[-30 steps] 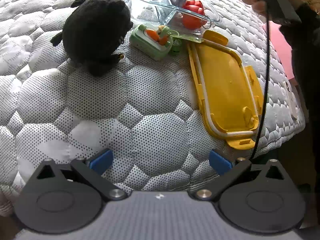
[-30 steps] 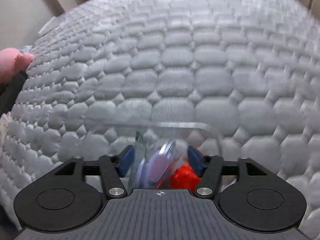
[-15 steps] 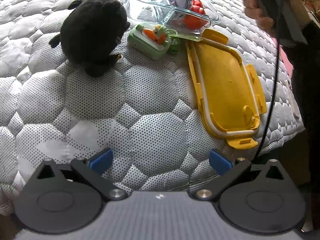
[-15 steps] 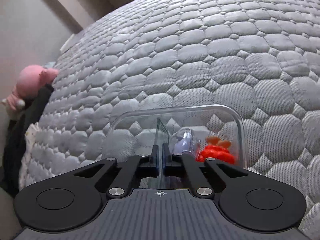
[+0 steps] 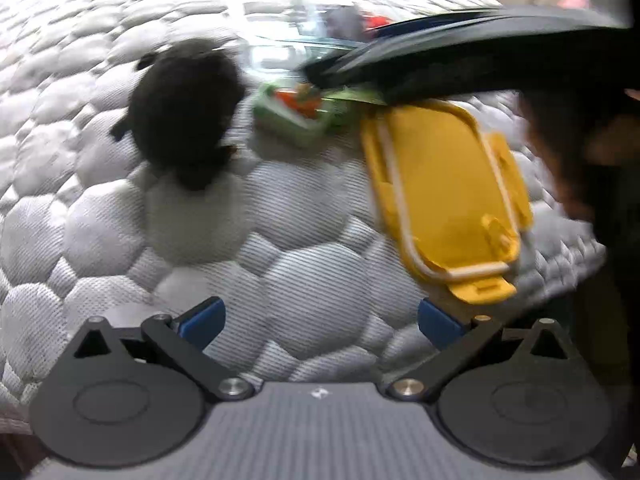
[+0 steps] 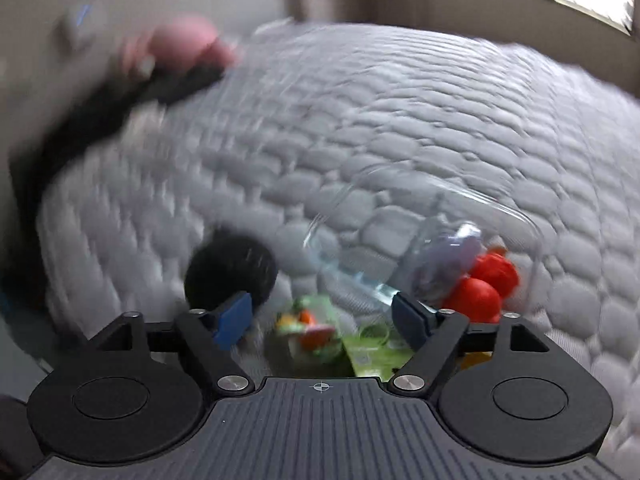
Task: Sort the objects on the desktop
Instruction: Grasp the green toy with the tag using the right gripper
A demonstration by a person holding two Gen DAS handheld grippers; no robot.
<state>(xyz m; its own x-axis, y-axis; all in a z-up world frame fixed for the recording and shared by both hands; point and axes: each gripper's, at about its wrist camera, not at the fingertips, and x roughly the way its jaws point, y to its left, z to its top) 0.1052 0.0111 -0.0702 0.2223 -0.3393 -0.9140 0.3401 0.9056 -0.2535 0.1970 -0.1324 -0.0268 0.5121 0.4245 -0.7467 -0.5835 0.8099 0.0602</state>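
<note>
Right tongs opening, nothing between; left tongs apart, empty; yellow lid lies lengthwise away from left camera.

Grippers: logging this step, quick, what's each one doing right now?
Left gripper: open, empty, over the mattress.
Right gripper: jaws opening, nothing between them.

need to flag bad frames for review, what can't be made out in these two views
- Clear container, left wrist view: motion blur, and the right gripper's dark body crosses it, so its contents are smears.
- Small green toy, right wrist view: blurred and partly behind the right gripper, jaws opening, nothing between them.
- Yellow lid, right wrist view: only a sliver behind the gripper.
- Black plush: featureless, blurred.
</note>
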